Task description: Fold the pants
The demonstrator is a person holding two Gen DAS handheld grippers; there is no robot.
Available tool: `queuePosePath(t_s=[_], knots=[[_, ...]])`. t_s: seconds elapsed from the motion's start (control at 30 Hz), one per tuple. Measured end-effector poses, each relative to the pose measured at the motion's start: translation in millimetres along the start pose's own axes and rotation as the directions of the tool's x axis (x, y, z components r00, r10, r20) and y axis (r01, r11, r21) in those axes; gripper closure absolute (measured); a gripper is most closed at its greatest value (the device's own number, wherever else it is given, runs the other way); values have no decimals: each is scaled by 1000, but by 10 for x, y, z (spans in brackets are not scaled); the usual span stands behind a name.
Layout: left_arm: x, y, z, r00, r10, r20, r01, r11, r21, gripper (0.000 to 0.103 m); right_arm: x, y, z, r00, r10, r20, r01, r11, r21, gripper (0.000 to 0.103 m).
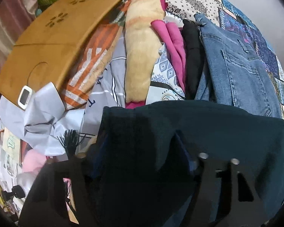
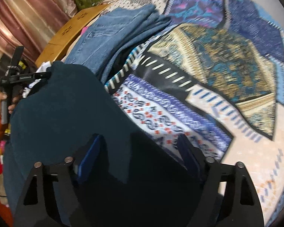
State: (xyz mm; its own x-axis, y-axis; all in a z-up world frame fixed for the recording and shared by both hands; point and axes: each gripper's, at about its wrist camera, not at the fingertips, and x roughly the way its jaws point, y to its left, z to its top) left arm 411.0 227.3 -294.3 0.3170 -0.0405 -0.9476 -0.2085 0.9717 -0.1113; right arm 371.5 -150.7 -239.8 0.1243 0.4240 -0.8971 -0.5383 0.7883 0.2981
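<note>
Dark teal pants lie across the patterned bedspread and fill the lower half of both views. My left gripper points down into them. Its jaws stand apart with a bunched fold of the cloth between them, and the cloth drapes over the left finger. My right gripper is at the other end of the pants. Its blue pads stand wide apart with the dark cloth lying between them. In the right wrist view the left gripper shows at the far left, held by a hand in an orange sleeve.
Folded blue jeans lie just beyond the pants, with a black garment and a pink one beside them. A cream plush cushion, grey crumpled cloth and a wooden headboard are to the left. Curtains hang behind.
</note>
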Motion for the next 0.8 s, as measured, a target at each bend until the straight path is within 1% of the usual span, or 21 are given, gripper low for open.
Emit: queuePosePath(t_s=[0.03,0.07,0.1,0.13,0.17,0.2,0.23,0.27,0.3,0.43,0.5,0.57,0.6,0.67,0.73,0.8], knots=[[-19,3,-10,1000,-1,4,1,1000,-4,49,-1,10,-1,1000,7,11,-6,1000,-3,33],[-33,-4,-5,1000,-2,8,2,1000,-8,54,-4,24,-4,1000,11,16,-11,1000,-7,40],[-51,-14,-3,1000,-2,13,2,1000,-8,57,-18,51,-16,1000,19,24,-19,1000,-11,48],[-83,-20,-4,1000,-7,18,7,1000,-6,66,-11,61,-12,999,23,28,-22,1000,-13,53],[-121,-30,-3,1000,-4,25,4,1000,-4,67,-15,92,-24,999,31,32,-31,999,-15,64],[-157,-57,0,999,2,34,-2,1000,-1,68,-27,137,-46,999,31,36,-30,999,-21,74],[-202,-83,3,999,7,45,-7,1000,8,74,-31,174,-56,999,20,41,-19,999,-30,78],[-254,-107,12,998,4,59,-5,1000,18,101,-25,252,-67,999,-9,52,12,998,-54,88],[-300,-116,25,998,-2,62,1,1000,19,101,-23,266,-43,998,-28,60,32,997,-72,93],[-608,-142,118,990,32,140,-32,999,-1,101,-155,317,-7,989,-87,117,97,992,-84,97],[-796,-145,186,983,30,182,-31,1000,2,101,-332,319,66,979,-114,168,130,988,-88,97],[-965,-143,247,976,27,216,-28,1000,3,101,-517,361,123,965,-138,222,161,983,-91,97],[-1057,-152,279,972,22,235,-24,1000,5,101,-636,402,171,952,-160,262,190,977,-93,97],[-1240,-185,338,960,12,279,-16,1000,11,101,-832,423,220,933,-182,310,220,971,-90,97],[-1437,-232,360,945,9,328,-16,1000,20,101,-1021,489,259,914,-193,356,239,967,-91,97],[-1570,-249,329,937,-3,350,-9,999,32,101,-1143,558,237,904,-189,382,241,966,-93,97]])
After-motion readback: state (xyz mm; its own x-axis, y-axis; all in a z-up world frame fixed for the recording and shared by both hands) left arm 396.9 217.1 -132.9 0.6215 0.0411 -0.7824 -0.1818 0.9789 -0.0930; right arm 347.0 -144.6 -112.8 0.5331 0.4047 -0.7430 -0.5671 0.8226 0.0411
